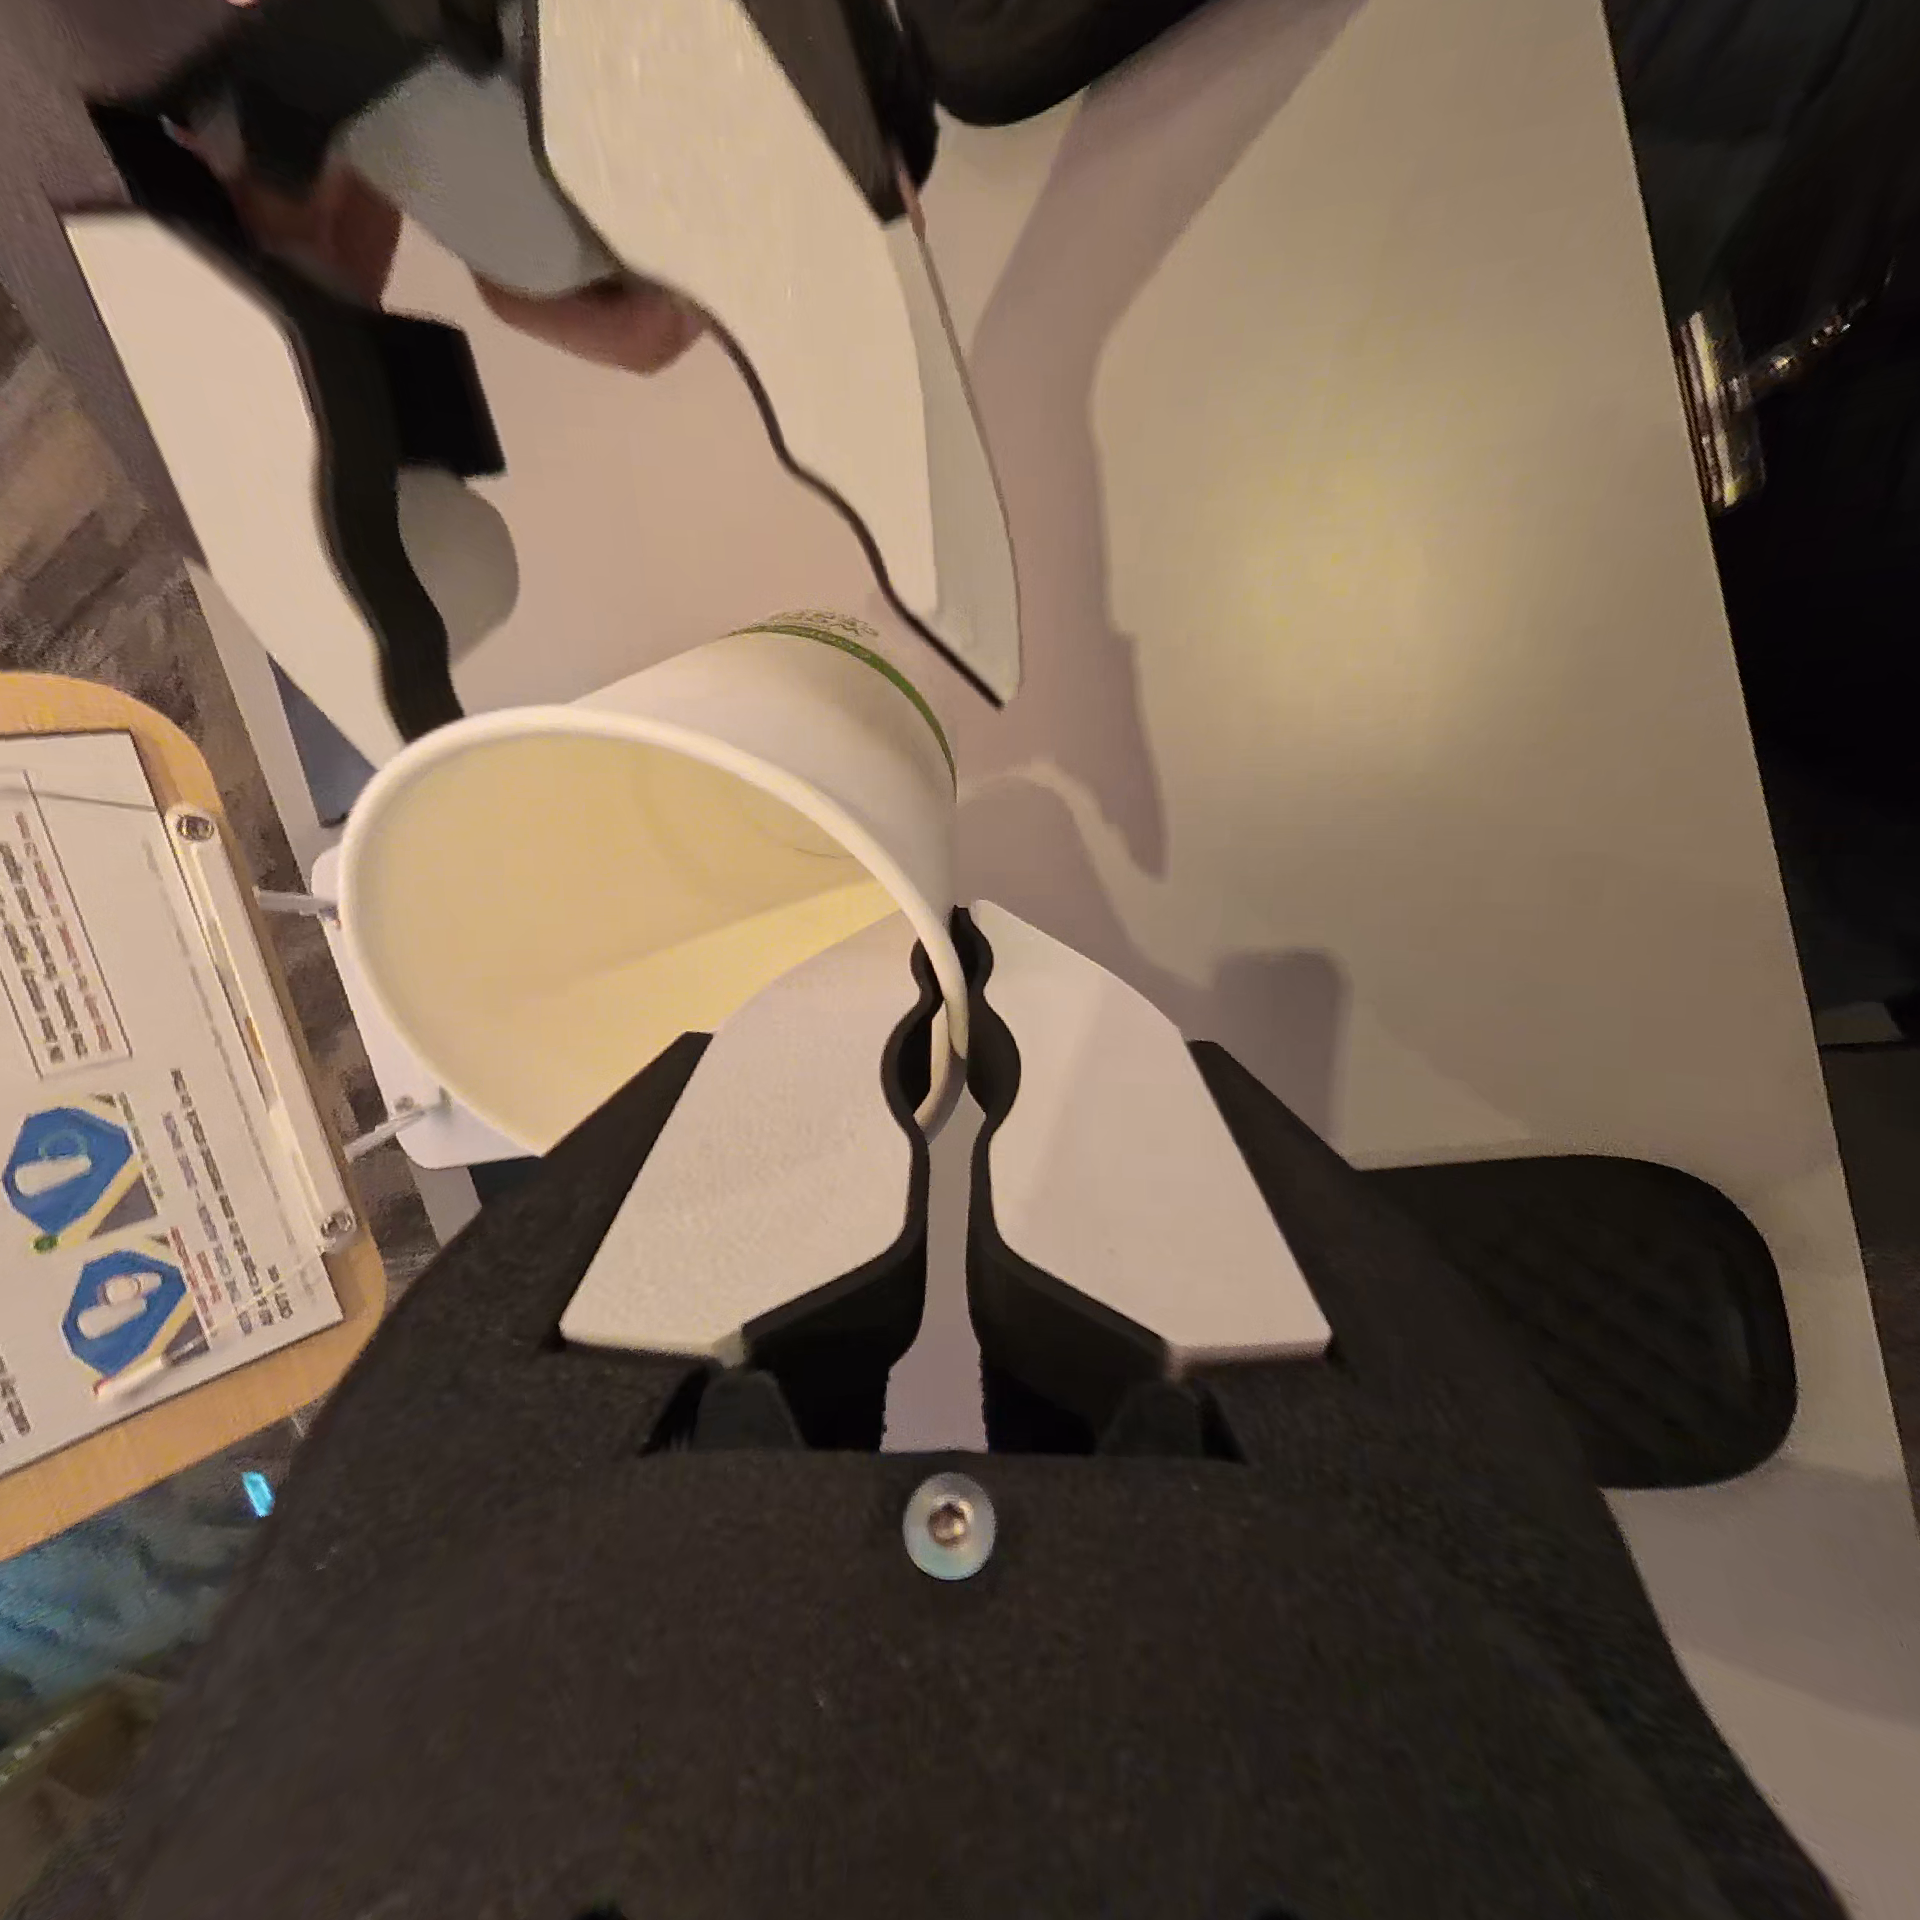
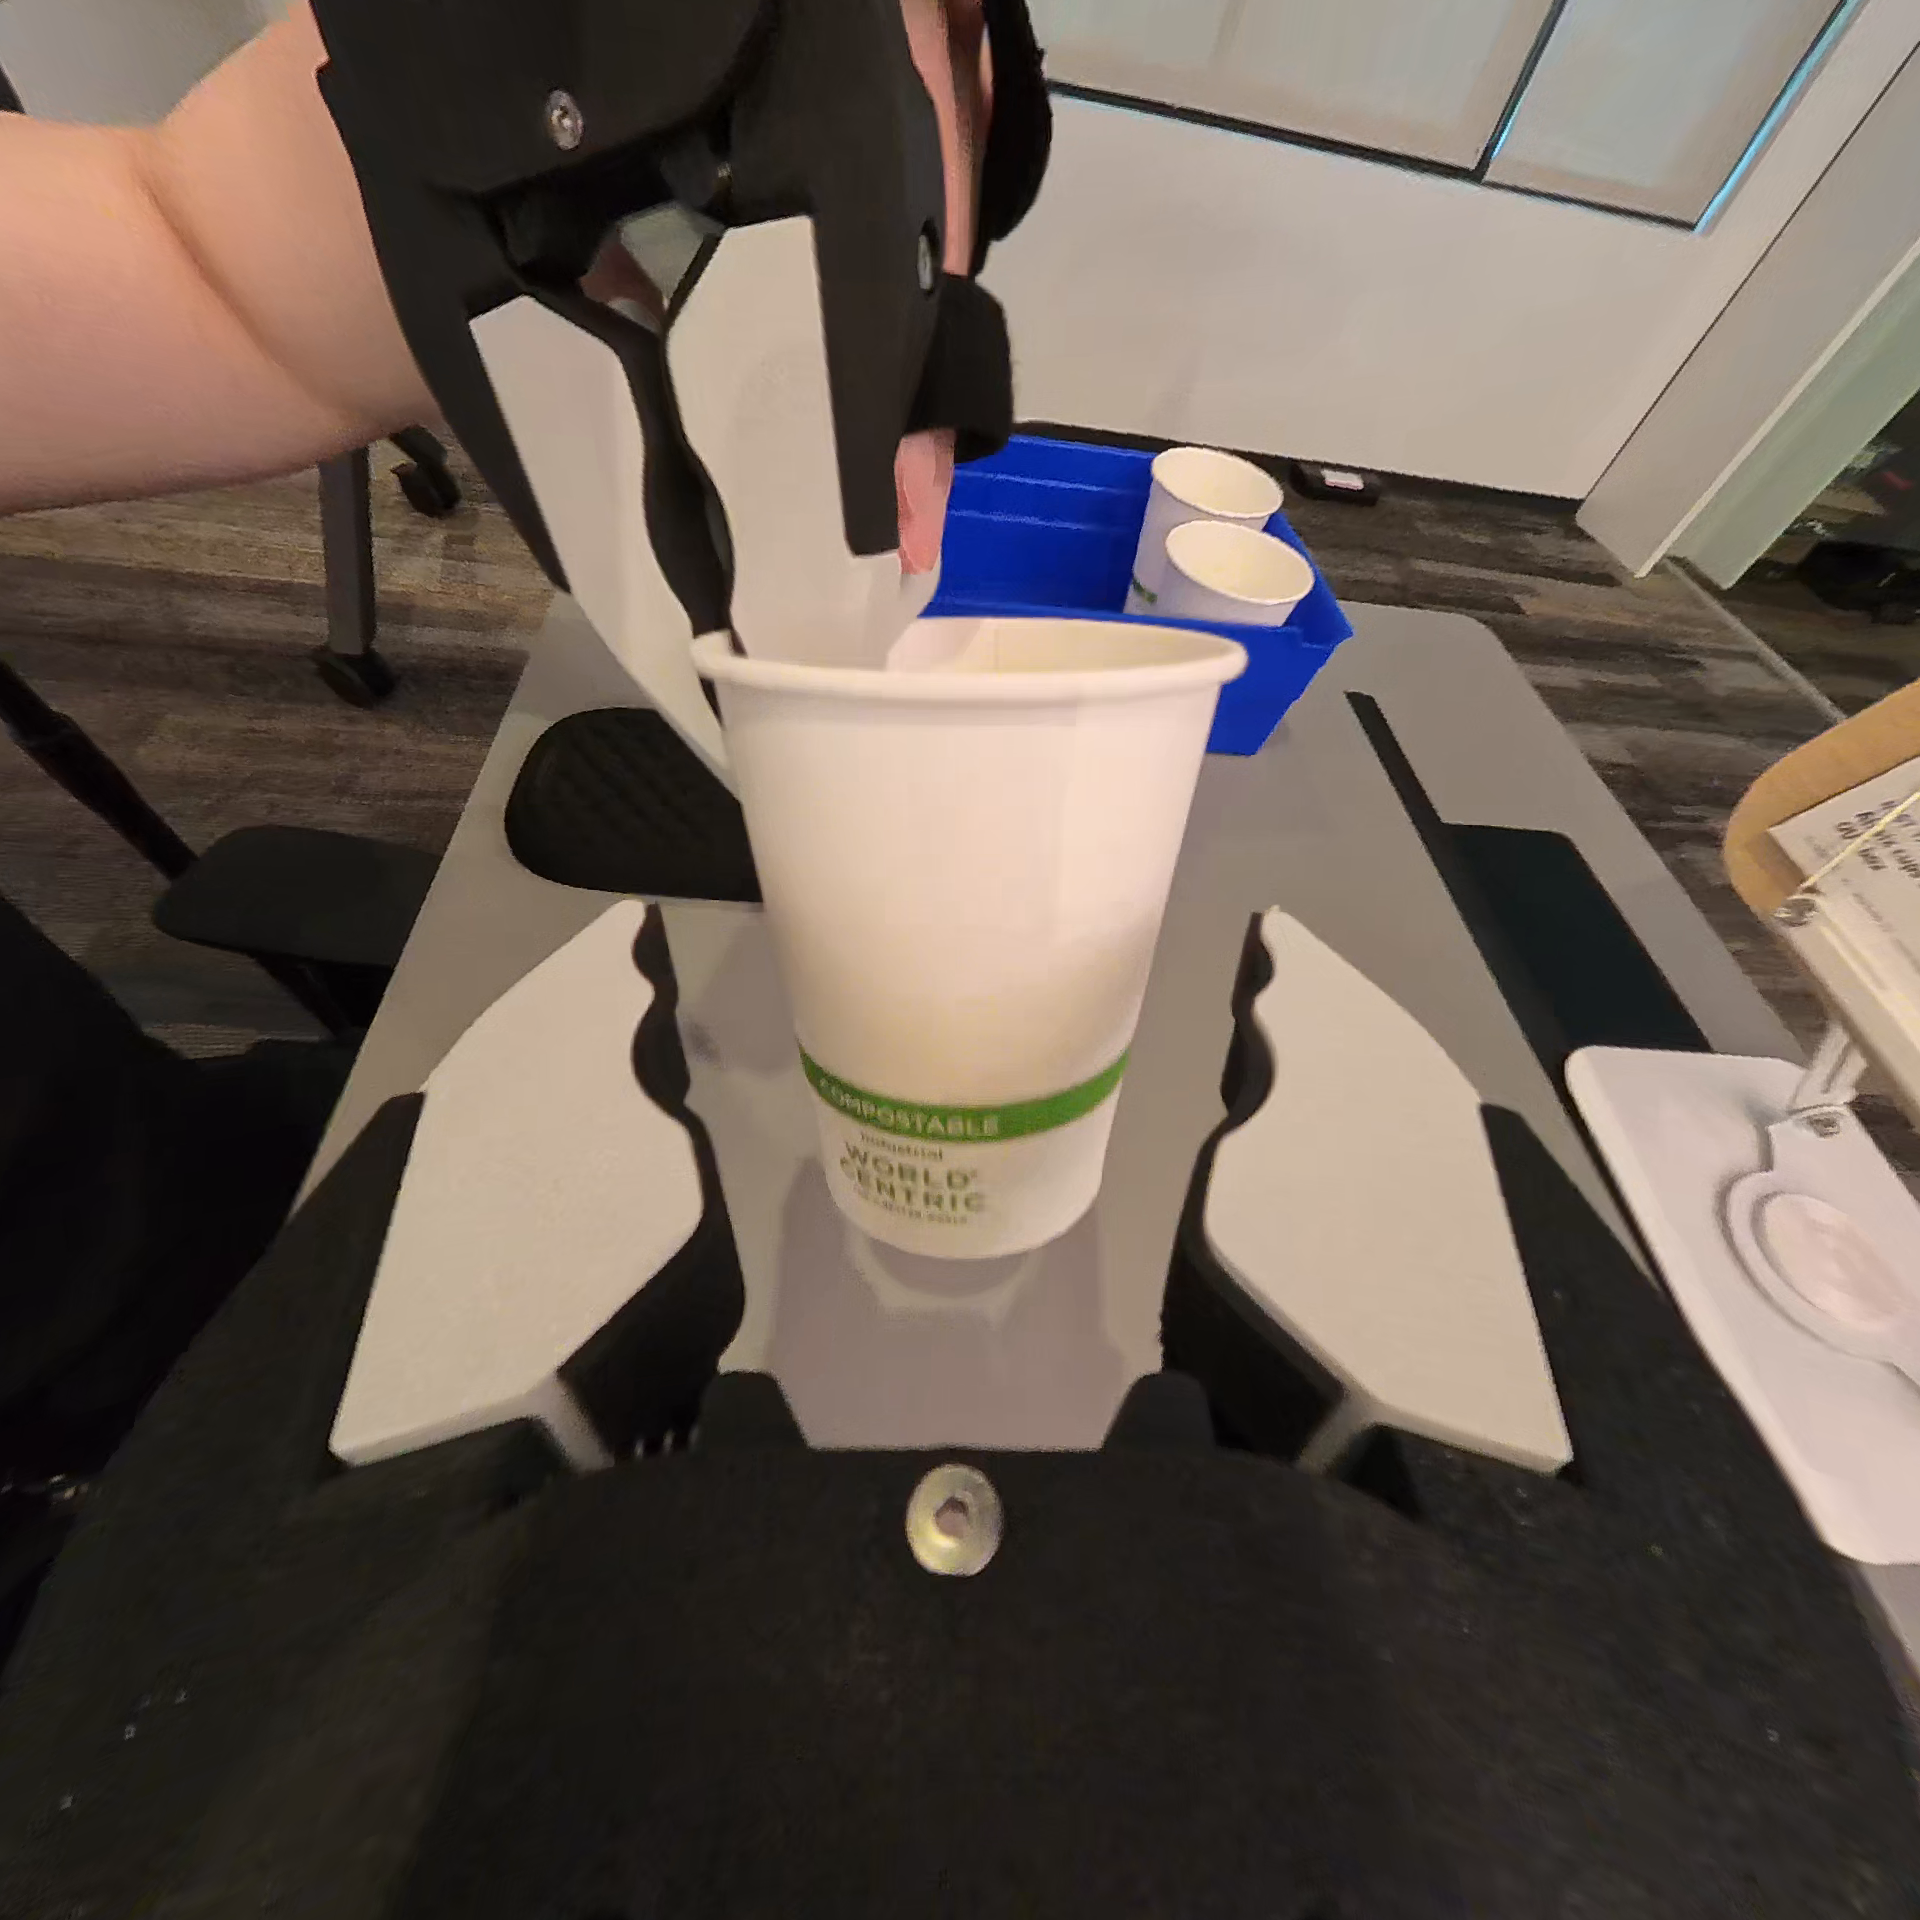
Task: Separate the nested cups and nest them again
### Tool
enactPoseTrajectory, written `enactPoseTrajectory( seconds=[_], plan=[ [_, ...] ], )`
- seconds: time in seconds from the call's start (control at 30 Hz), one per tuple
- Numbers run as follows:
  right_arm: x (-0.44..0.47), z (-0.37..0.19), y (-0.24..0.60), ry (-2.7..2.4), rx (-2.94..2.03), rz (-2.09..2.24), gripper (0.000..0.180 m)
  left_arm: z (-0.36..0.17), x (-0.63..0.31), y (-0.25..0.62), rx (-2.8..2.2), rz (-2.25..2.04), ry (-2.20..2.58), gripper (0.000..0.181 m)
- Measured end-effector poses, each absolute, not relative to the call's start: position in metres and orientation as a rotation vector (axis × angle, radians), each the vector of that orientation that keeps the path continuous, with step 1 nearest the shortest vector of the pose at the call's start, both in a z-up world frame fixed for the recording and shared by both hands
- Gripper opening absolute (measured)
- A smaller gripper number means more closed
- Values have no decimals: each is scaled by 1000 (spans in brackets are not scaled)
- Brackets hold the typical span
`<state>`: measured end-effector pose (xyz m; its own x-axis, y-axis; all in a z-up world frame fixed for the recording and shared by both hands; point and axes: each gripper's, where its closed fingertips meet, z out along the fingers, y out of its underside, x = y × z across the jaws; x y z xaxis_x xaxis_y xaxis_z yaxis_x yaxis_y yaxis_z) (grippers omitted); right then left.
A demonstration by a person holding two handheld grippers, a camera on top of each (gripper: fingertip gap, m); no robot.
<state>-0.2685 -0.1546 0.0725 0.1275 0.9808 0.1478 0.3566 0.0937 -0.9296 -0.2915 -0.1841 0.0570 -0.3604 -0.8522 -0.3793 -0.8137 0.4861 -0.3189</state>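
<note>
The paper cup, white with a green band near its base, sits upright on the grey table, and I see it standing between the two fingers of my right gripper. That claw is spread wide, its white pads well apart on either side of the cup's lower half and touching nothing. My left gripper has the cup by the rim: its fingers are pinched together on the lip, one pad inside the cup and one outside, so that claw is clenched on the paper cup.

In the left wrist view I look straight into the cup's cream interior, with the rim curling into the narrow slot between the black-edged pads. Past the cup, the right gripper shows blurred, its fingers open, with a hand behind it. I cannot tell from either view whether a second cup is nested inside this one.

The right wrist view gives me what the left lacks: the cup's base resting on the table, the left gripper reaching down from above to the near-left rim, and a bare forearm behind it. Farther back a blue bin holds two smaller white cups. A black pad lies on the table left of the cup, and a wooden-edged sign stands at the right edge.
</note>
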Motion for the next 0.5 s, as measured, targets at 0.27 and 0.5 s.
enactPoseTrajectory(
  seconds=[0.27,0.5],
  plan=[
    [-277,62,-160,-1418,-1466,959,87,52,-280,-193,-1320,-124,2278,0],
    [-281,48,-169,-1493,-1512,1036,89,43,-283,-199,-1303,-108,2332,0]
  ],
)
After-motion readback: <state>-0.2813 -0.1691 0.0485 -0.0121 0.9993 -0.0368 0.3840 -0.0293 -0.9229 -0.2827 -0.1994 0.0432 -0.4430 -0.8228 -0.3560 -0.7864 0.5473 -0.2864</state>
